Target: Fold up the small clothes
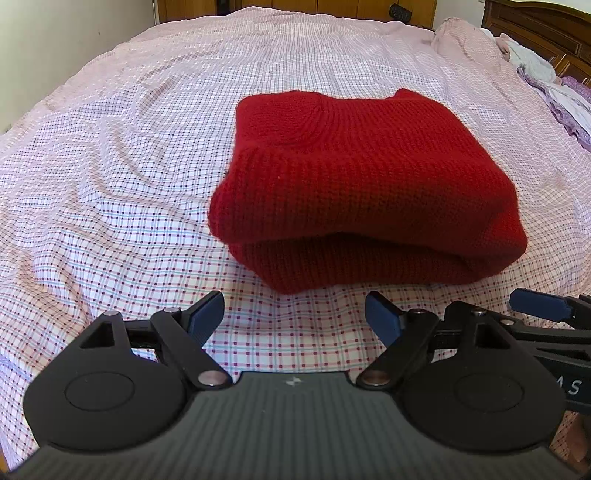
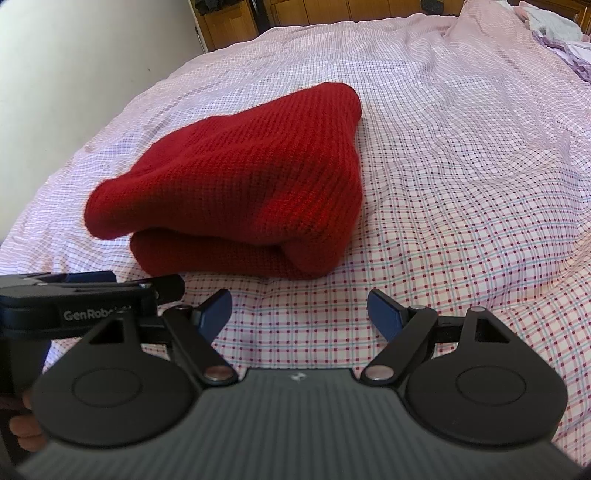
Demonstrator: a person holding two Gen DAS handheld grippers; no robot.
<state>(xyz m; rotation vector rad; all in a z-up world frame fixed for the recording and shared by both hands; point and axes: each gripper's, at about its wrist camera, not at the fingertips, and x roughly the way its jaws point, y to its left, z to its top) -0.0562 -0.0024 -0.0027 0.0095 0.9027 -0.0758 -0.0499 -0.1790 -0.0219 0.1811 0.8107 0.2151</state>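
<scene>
A red knitted sweater (image 1: 362,184) lies folded into a thick bundle on the checked bedsheet (image 1: 110,184); it also shows in the right wrist view (image 2: 236,192). My left gripper (image 1: 295,317) is open and empty, just short of the bundle's near edge. My right gripper (image 2: 299,314) is open and empty, just short of the bundle's near right corner. The right gripper's blue fingertip (image 1: 539,302) shows at the right edge of the left wrist view. The left gripper's body (image 2: 92,299) shows at the left of the right wrist view.
The bed is covered by a wrinkled pink and white checked sheet (image 2: 461,166). A pile of pale and purple clothes (image 1: 554,85) lies at the far right by a wooden headboard (image 1: 543,26). Wooden cabinets (image 2: 295,11) stand beyond the bed.
</scene>
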